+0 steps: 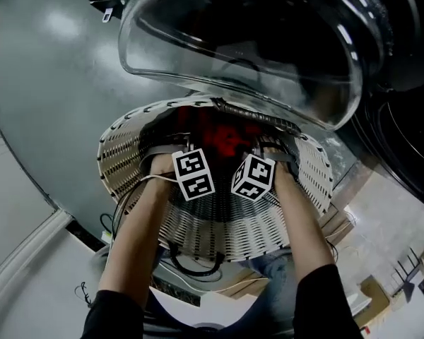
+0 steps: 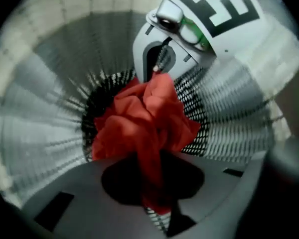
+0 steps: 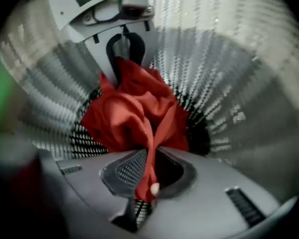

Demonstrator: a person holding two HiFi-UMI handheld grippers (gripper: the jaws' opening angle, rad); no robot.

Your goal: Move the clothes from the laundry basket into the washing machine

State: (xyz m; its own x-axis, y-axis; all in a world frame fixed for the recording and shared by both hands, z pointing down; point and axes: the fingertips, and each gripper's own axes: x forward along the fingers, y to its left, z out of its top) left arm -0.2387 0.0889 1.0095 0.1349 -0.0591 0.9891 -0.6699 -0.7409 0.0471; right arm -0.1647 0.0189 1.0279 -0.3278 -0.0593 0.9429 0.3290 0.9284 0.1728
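Left gripper [image 2: 159, 205] and right gripper [image 3: 152, 190] are both clamping red cloth [image 2: 144, 118] inside basket [image 1: 124, 147]. Washer door [image 1: 233, 48] is standing open at top.

I see the white woven laundry basket [image 1: 219, 224] holding one crumpled red garment [image 2: 144, 116], bunched over its mesh bottom

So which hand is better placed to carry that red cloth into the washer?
Right, probably: left gripper and right gripper both clamp the red cloth, but the right sits nearer the washer opening.
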